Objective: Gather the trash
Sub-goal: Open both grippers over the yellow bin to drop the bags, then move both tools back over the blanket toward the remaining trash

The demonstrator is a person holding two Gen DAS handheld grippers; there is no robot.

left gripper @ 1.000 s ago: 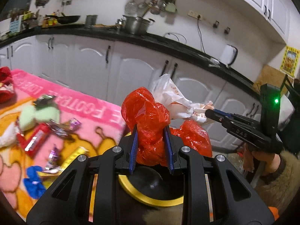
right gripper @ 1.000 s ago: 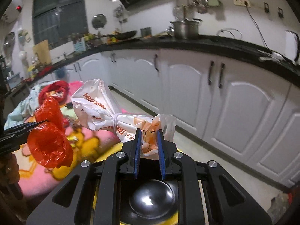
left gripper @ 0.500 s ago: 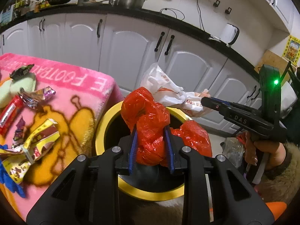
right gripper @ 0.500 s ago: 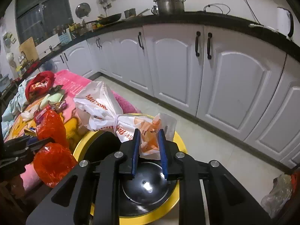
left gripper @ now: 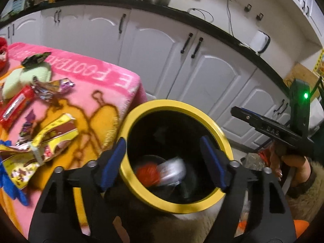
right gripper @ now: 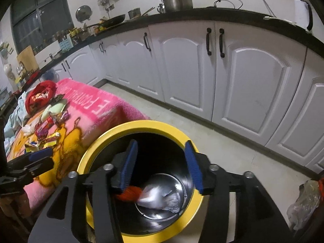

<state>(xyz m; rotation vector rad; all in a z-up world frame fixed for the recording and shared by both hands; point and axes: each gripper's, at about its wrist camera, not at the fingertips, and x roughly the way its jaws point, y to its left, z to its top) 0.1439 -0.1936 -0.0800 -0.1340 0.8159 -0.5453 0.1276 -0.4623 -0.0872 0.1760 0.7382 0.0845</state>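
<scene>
A yellow-rimmed bin (left gripper: 214,129) (right gripper: 105,147) stands beside the pink-blanketed table. Inside it, blurred, are the red plastic bag (left gripper: 146,172) (right gripper: 129,193) and the white printed bag (left gripper: 172,171) (right gripper: 160,198). My left gripper (left gripper: 164,162) hangs over the bin mouth, jaws opening, nothing between them. My right gripper (right gripper: 162,166) is also above the bin, jaws opening and empty; it shows from the side in the left wrist view (left gripper: 243,116). The left gripper's fingers (right gripper: 38,158) show at the left edge of the right wrist view.
Several snack wrappers (left gripper: 44,141) (right gripper: 46,125) lie on the pink blanket (left gripper: 105,81) (right gripper: 95,109), with a red pouch (right gripper: 39,97) further back. White kitchen cabinets (right gripper: 253,93) line the far side. A clear bag (right gripper: 303,202) lies on the floor at right.
Both grippers have opened and dropped lower over the bin. The red bag left the left jaws and the white bag left the right jaws; both now sit in the bin.
</scene>
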